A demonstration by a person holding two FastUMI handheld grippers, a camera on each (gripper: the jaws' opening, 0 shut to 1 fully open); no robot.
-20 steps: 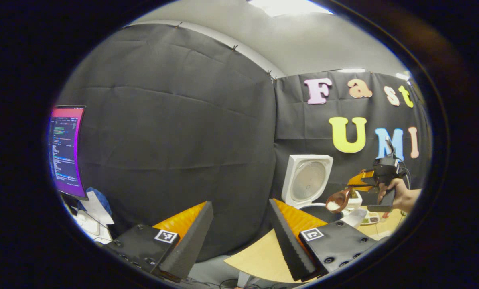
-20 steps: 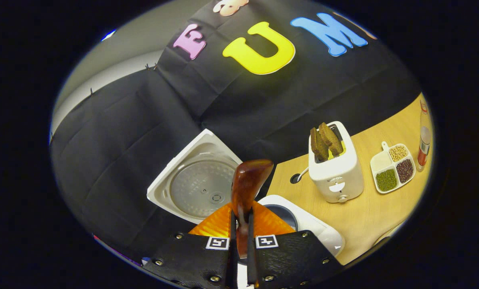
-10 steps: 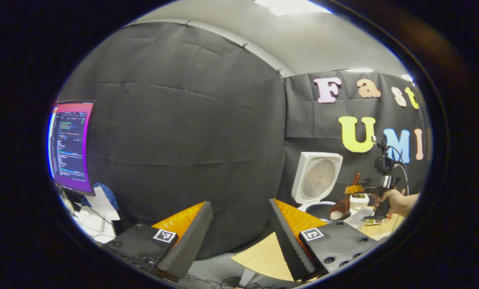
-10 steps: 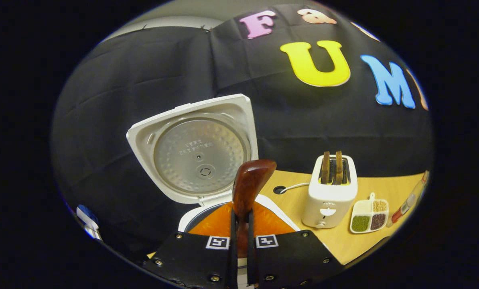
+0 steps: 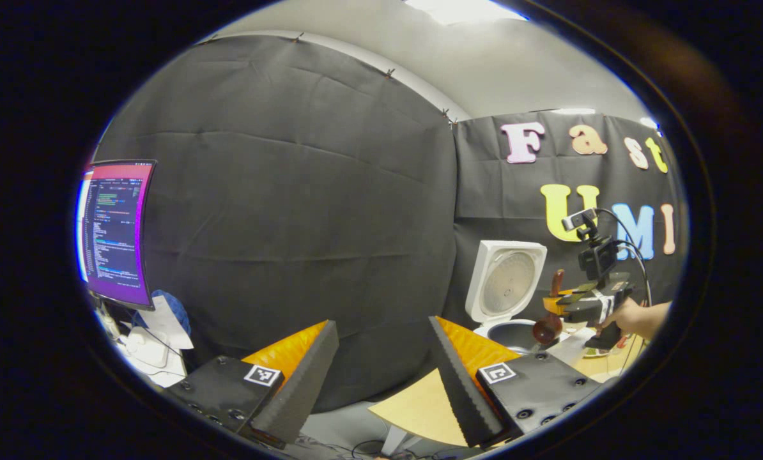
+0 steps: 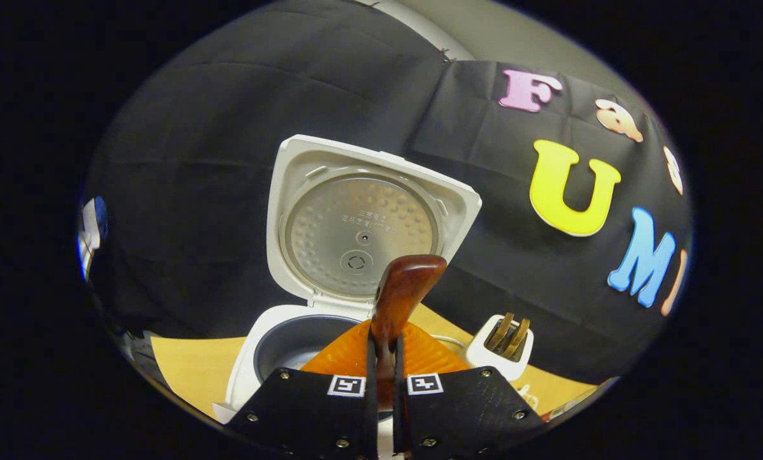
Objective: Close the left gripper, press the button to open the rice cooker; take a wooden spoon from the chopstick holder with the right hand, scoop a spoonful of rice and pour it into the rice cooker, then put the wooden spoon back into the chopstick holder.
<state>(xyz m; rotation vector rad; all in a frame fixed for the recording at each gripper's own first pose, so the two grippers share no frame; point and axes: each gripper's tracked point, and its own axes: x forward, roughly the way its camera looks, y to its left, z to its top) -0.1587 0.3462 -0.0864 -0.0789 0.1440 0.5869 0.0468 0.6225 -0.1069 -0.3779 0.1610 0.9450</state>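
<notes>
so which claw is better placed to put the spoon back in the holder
Right. The right claw is already shut on the wooden spoon, beside the open rice cooker. The left claw is open, holds nothing and sits farther back from the cooker.

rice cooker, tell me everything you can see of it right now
The rice cooker is a white, plastic-looking appliance standing on the light wooden table, with its lid swung fully up on the rear hinge. The lid's underside holds a round, dimpled metal plate with a small centre fitting. Below it the dark inner pot is exposed; its contents cannot be made out. The right gripper holds a wooden spoon over the pot; in the left gripper view the bowl hangs at the rim.
</notes>
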